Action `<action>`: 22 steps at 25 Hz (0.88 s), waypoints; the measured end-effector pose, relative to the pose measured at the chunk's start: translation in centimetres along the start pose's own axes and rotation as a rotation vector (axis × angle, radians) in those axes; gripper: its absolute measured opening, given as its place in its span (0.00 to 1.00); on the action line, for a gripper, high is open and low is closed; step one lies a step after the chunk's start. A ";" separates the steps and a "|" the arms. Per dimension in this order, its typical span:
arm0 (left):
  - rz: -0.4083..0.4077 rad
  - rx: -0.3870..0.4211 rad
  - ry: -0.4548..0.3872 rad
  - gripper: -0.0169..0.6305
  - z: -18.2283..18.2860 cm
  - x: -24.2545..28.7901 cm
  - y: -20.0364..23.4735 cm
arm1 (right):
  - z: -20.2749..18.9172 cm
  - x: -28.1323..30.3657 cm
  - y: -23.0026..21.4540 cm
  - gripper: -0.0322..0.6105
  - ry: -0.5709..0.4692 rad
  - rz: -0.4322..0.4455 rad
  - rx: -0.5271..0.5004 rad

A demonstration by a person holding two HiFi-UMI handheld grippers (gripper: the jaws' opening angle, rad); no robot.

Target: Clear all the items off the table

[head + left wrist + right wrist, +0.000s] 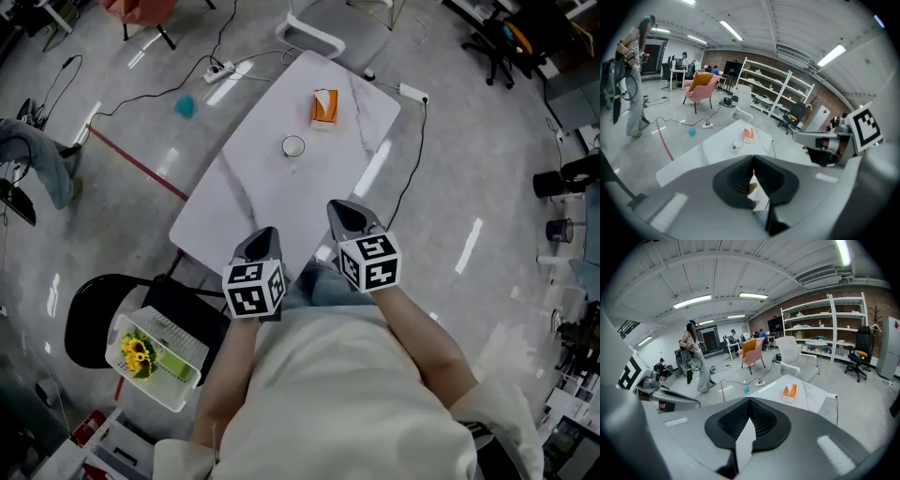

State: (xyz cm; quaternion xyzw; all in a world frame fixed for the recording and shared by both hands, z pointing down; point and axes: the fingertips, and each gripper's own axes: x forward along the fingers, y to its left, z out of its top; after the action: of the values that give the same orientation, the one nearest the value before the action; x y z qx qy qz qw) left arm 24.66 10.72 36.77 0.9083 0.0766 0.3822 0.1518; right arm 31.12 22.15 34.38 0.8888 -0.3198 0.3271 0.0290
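Head view: sunflowers (139,354) in clear bin (174,331)

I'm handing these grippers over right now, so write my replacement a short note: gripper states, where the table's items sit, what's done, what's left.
Left gripper: shut, empty, at the table's near end.
Right gripper: shut, empty, beside it.
Items: the orange tissue box and the small round white cup both sit on the white marble-look table, the cup nearer, the box toward the far end.
Done: neither item is off the table yet.
Left: clear both.
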 end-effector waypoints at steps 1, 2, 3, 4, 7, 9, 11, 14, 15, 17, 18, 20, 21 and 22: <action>-0.004 0.006 0.000 0.04 0.2 0.1 -0.1 | 0.2 0.0 -0.1 0.05 -0.003 -0.002 0.004; -0.008 0.010 0.000 0.04 0.3 0.3 -0.1 | 0.3 -0.1 -0.1 0.05 -0.005 -0.002 0.006; -0.012 0.012 0.000 0.04 0.5 0.4 -0.2 | 0.3 -0.1 -0.1 0.05 -0.006 -0.002 0.006; -0.015 0.013 -0.001 0.04 0.8 0.6 -0.2 | 0.4 -0.1 -0.1 0.05 -0.006 -0.002 0.006; -0.024 0.020 -0.002 0.04 1.5 1.1 -0.6 | 0.6 0.1 -0.4 0.05 -0.008 -0.005 0.005; -0.032 0.037 0.002 0.04 1.7 1.6 -0.9 | 0.6 0.3 -1.0 0.05 -0.010 -0.010 0.011; -0.034 0.055 0.006 0.04 1.9 2.0 -1.2 | 0.8 0.8 -1.5 0.05 -0.012 -0.012 0.015; -0.030 0.067 0.006 0.04 2.5 3.0 -1.4 | 1.6 1.8 -2.4 0.05 -0.020 -0.005 0.010; -0.027 0.065 0.005 0.04 2.9 3.4 -1.6 | 2.0 2.2 -2.8 0.05 -0.022 0.000 0.007; -0.020 0.058 0.003 0.04 3.6 4.1 -1.8 | 2.7 3.0 -3.6 0.05 -0.022 0.013 -0.003; -0.014 0.055 0.001 0.04 3.9 4.6 -1.9 | 3.1 3.4 -4.0 0.05 -0.022 0.021 -0.008; -0.001 0.047 -0.003 0.04 4.7 5.5 -2.1 | 3.8 4.2 -4.9 0.05 -0.020 0.037 -0.019; 0.005 0.041 -0.004 0.04 5.0 6.1 -2.2 | 4.0 4.5 -5.4 0.05 -0.017 0.044 -0.025; 0.011 0.034 -0.005 0.04 5.4 6.6 -2.4 | 4.2 4.8 -5.9 0.05 -0.013 0.051 -0.030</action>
State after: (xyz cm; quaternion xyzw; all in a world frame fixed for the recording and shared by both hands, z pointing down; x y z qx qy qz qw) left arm 33.03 13.47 36.82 0.9122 0.0776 0.3792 0.1345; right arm 39.79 23.12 34.91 0.8819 -0.3474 0.3171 0.0320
